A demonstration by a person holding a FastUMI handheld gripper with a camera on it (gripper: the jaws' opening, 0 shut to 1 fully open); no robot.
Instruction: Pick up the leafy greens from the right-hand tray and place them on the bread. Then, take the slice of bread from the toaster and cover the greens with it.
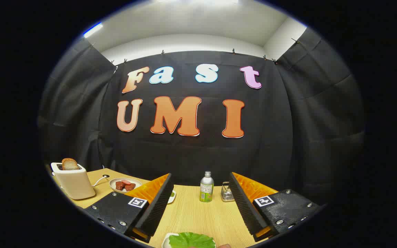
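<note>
My gripper [200, 176] is open and holds nothing; its fingers are spread wide above the wooden table [198, 217]. A flat leaf of leafy greens [191, 240] lies low between the finger bases, close under me, on a white plate [166, 241]. A small tan sliver shows at the leaf's right side; I cannot tell what it is. A cream toaster [74, 182] stands far off to the left beyond the left finger, with a slice of bread [69, 164] sticking up out of its slot.
A white dish of red meat pieces [125, 185] sits right of the toaster. A white dish with something green [172, 196] peeks out behind the left finger. A small bottle [206, 187] and a metal holder [226, 193] stand ahead between the fingers.
</note>
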